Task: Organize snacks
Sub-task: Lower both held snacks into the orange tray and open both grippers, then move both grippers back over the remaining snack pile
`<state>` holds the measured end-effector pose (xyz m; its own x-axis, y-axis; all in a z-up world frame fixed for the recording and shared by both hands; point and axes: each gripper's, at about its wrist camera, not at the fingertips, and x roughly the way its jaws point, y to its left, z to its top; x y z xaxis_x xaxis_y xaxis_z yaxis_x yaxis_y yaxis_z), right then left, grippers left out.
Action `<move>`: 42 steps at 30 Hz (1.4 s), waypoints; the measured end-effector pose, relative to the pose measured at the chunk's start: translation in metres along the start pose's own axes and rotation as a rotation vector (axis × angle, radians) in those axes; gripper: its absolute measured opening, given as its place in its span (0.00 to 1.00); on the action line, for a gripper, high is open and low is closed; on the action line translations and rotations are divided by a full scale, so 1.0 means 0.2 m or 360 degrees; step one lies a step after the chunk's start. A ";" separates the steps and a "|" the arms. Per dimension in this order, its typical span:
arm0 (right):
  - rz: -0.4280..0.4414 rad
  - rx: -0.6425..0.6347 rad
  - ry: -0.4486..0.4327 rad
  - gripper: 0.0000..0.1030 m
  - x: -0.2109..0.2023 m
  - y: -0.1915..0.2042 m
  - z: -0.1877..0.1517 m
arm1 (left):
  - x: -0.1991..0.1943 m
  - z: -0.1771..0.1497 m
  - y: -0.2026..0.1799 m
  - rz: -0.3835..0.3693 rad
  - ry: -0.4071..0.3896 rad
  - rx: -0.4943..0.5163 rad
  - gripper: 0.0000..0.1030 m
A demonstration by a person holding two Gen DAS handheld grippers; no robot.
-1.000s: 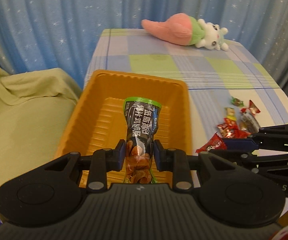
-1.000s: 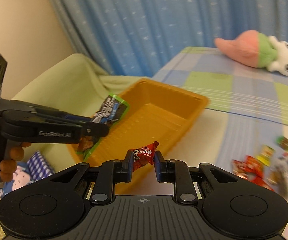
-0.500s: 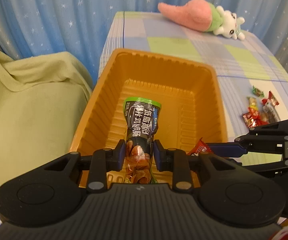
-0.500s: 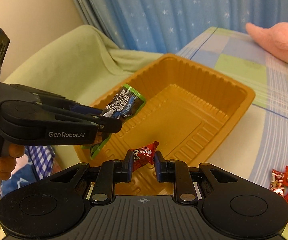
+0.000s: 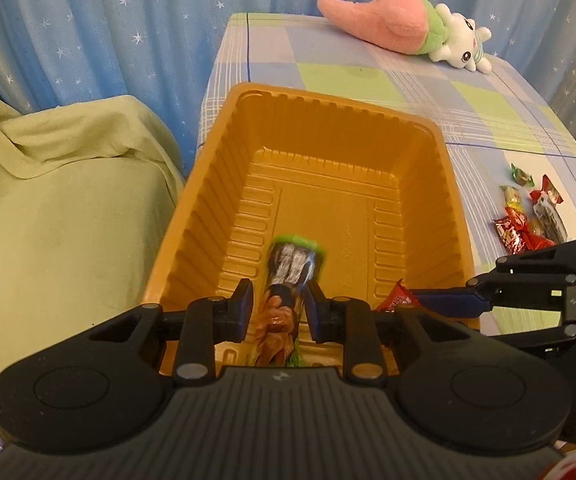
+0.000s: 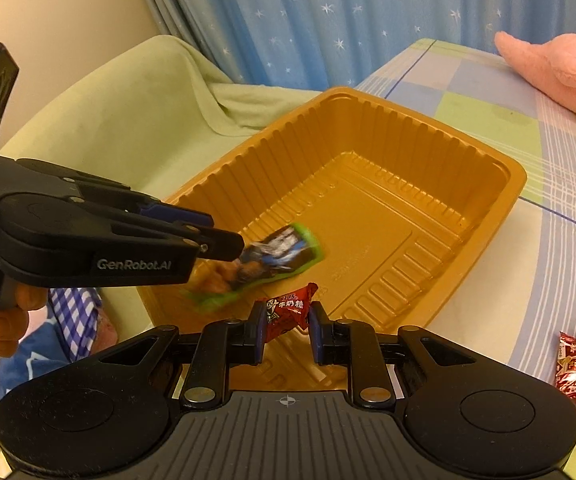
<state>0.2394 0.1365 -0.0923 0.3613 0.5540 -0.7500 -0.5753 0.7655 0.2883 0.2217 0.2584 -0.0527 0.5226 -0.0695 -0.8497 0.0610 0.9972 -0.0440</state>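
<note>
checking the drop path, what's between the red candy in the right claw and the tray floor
Nothing: in the right wrist view the red candy hangs over bare orange tray floor.

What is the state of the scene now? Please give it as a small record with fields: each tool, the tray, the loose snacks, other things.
left tool: over the near end of the tray, a blurred green-edged snack packet between its fingers; whether the pads press it is unclear
right tool: shut on a red candy, at the tray's near rim
tray: orange, ribbed, on the checked tablecloth; nothing lies on its floor yet
loose snacks: small wrapped pieces on the cloth beside the tray
other: pink plush toy at the far end; green-covered seat; blue starred curtain
</note>
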 end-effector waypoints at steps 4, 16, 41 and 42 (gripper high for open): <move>0.0007 -0.0001 -0.0030 0.22 0.00 0.01 0.01 | -0.02 0.00 0.02 0.0000 -0.0001 -0.0021 0.24; 0.0000 0.0006 -0.0046 0.50 0.01 0.05 0.01 | -0.08 -0.04 0.09 0.0001 -0.0007 -0.0084 0.29; -0.0027 0.0151 -0.0174 0.50 -0.38 -0.14 -0.18 | -0.27 -0.18 -0.21 -0.0063 -0.0028 -0.0118 0.32; -0.0028 0.0156 -0.0176 0.50 -0.40 -0.17 -0.19 | -0.28 -0.19 -0.24 -0.0073 -0.0033 -0.0118 0.32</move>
<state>0.2017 0.0539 -0.0637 0.4523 0.5688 -0.6869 -0.4957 0.8006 0.3365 0.1578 0.2158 -0.0225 0.5381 -0.1146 -0.8350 0.0222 0.9923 -0.1219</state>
